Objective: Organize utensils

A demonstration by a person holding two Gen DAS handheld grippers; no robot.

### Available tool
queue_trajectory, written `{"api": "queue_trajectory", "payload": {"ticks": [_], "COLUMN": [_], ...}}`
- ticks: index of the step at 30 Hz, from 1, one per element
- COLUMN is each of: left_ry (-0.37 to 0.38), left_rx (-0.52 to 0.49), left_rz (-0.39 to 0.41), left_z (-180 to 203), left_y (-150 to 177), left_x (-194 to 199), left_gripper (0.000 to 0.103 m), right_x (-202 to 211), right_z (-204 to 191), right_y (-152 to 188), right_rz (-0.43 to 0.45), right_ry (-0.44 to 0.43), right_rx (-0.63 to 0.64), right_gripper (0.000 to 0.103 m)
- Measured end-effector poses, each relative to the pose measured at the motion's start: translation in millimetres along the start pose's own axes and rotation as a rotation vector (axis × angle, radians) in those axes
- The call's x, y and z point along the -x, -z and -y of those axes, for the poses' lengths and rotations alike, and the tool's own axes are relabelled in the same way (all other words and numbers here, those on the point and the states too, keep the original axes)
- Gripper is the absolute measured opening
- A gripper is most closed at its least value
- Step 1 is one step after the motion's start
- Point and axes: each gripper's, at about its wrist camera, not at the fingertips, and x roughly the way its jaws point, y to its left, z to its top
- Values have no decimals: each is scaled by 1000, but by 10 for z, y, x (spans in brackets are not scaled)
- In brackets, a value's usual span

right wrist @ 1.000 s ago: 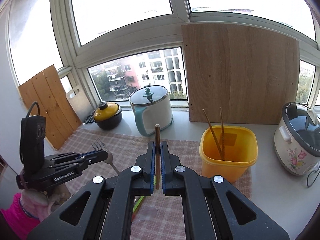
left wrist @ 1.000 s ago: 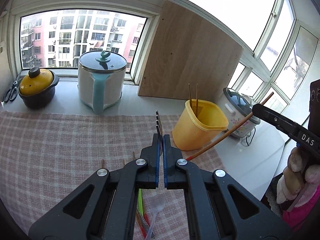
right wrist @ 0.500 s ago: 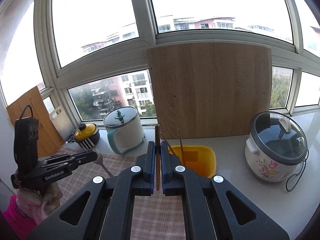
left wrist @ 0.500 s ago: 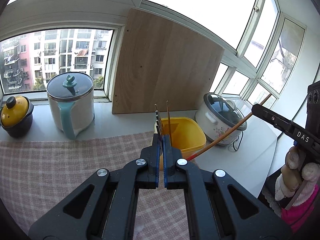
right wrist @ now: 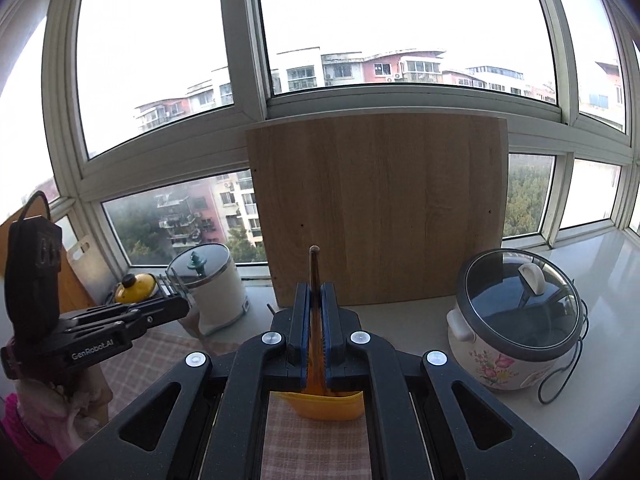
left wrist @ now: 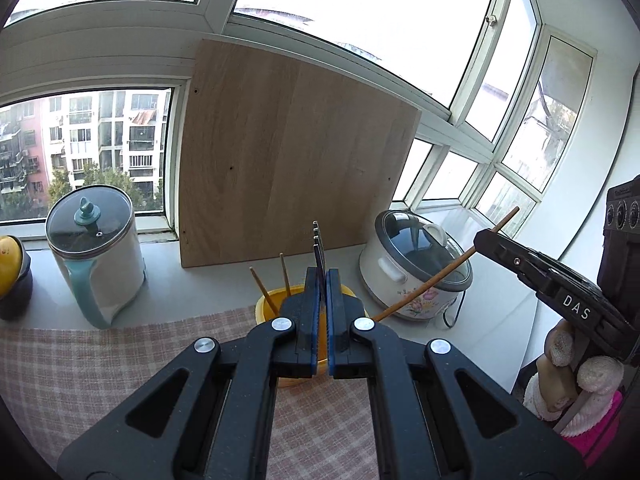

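In the left wrist view my left gripper [left wrist: 322, 276] is shut on a metal fork [left wrist: 317, 240], whose tines stick up past the fingertips. Just beyond and below it stands the yellow container [left wrist: 269, 305] with two wooden chopsticks [left wrist: 285, 273] leaning inside. My right gripper [left wrist: 486, 240] comes in from the right, shut on a long chopstick [left wrist: 434, 280] that slants down toward the container. In the right wrist view the right gripper [right wrist: 315, 292] clamps that chopstick [right wrist: 314, 268] upright above the container [right wrist: 332, 402]. The left gripper [right wrist: 180, 308] holds the fork at the left.
A flowered rice cooker [left wrist: 416, 268] stands right of the container, its cord trailing on the white counter. A wooden board [left wrist: 288, 168] leans on the window behind. A white pot with a glass lid [left wrist: 96, 248] and a yellow-lidded pot [left wrist: 10, 268] stand left. A checked cloth [left wrist: 100, 364] covers the counter.
Both grippers have risen and swung right toward the yellow container, which now sits right behind their fingers. The utensils on the cloth have dropped out of view. Both grips are unchanged.
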Motion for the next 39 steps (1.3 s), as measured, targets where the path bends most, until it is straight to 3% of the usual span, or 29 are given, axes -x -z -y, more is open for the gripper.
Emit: {"api": "queue_trajectory", "payload": {"ticks": [11,16,22,29,30,31,32,33,35,39], "left_ry": [31,12,-22,-72,-83,-92,-100,-107,-132,-164], "left_rx": [72,27,-54,-55,-53,-48,-43,-41,-40,-12], "left_rz": [7,-7,-26,-44,-47,-49,-52,-56,-62,-67], "left_z": [12,83,82,-172,-226,-279,-349,-401,-522,-765], "left_y": [-190,-183,-125,5,26,49,74,100,159,268], "left_x": [-448,-571,-523,-357,-327,-297,-260,-230,-156,-5], "left_gripper": [0,0,0,0,6,15,20,26,27,27], "right_x": [-341,-470,-636,-909,-934,-949,-954,-943,-890,-816], "right_z": [216,290,365,376,378,379,383,382,371,335], "right_y": [83,199,319,442,454,464,470,476,471,449], "right_rz": [-43,-75,-119,-207,-218,-224,-226,-219,-188,-175], "right_ry": [49,51,70,59,58,56,59,66,74,75], "right_rx": [-8,-32,-33,-34,-37,-41,-44,-47,-47,-34], "right_gripper": [4,4,4,4,5,9,24,49,71,71]}}
